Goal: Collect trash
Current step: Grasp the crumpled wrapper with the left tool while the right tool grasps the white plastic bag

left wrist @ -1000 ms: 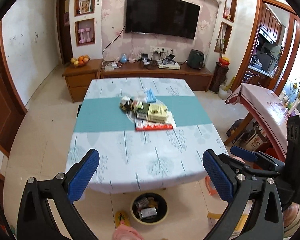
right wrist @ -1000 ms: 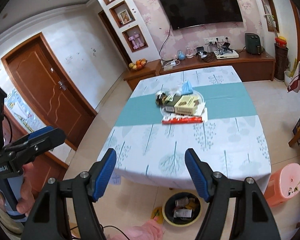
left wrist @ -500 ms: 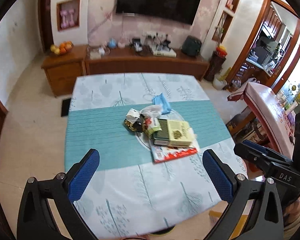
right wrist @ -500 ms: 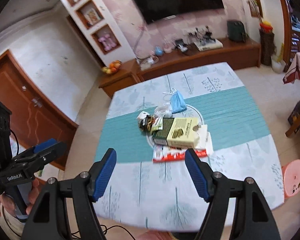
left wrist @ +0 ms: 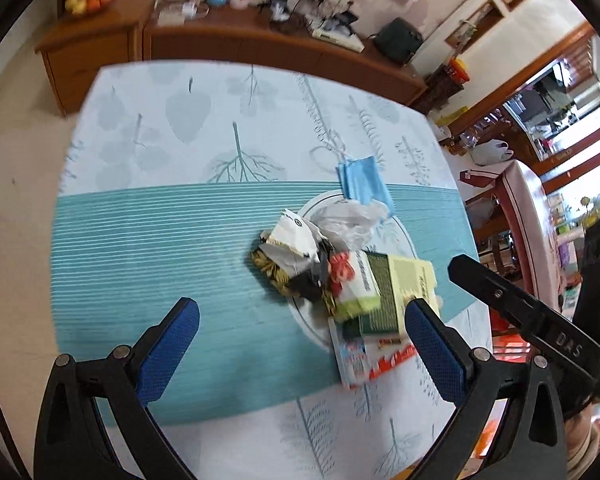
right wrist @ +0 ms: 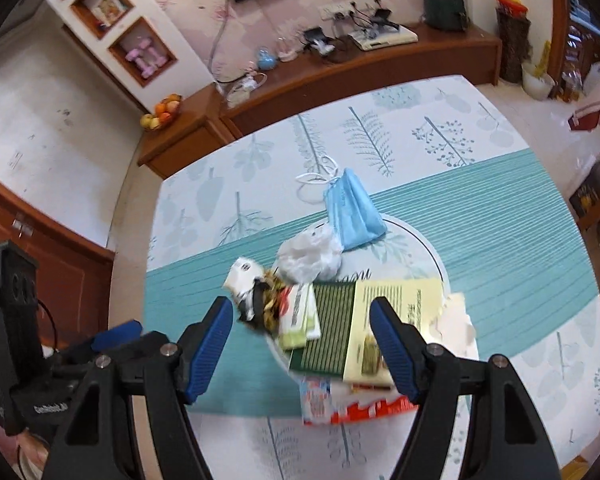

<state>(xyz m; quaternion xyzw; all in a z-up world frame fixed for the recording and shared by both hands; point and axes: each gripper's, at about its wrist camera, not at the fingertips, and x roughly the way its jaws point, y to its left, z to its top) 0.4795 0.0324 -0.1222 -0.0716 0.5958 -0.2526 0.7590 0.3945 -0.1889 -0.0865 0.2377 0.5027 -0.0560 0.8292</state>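
Tablecloth of pale fabric printed with grey-green leaves and trees, crossed by a broad teal striped band, covers the square table and fills most of both wrist views. Behind it a long brown wooden sideboard runs along the pink wall, carrying cables, small devices and a bowl of fruit.

Near the middle of the teal band a heap of trash lies on a round white-rimmed mat. Largest in the heap is a flat green and cream cardboard box, resting partly on a red and white printed wrapper that sticks out at the near edge. Beside the box lies a small white and green carton, touching a crumpled dark and gold snack wrapper and a torn white paper packet. Just beyond them sits a bunched clear plastic bag, and against its far side a folded blue face mask with white ear loops.

The left gripper hovers above the near side of the heap with its blue-padded fingers spread wide and nothing between them. The right gripper hangs over the box and carton, likewise spread apart and empty; motion blur makes it unclear, but neither seems to touch anything.
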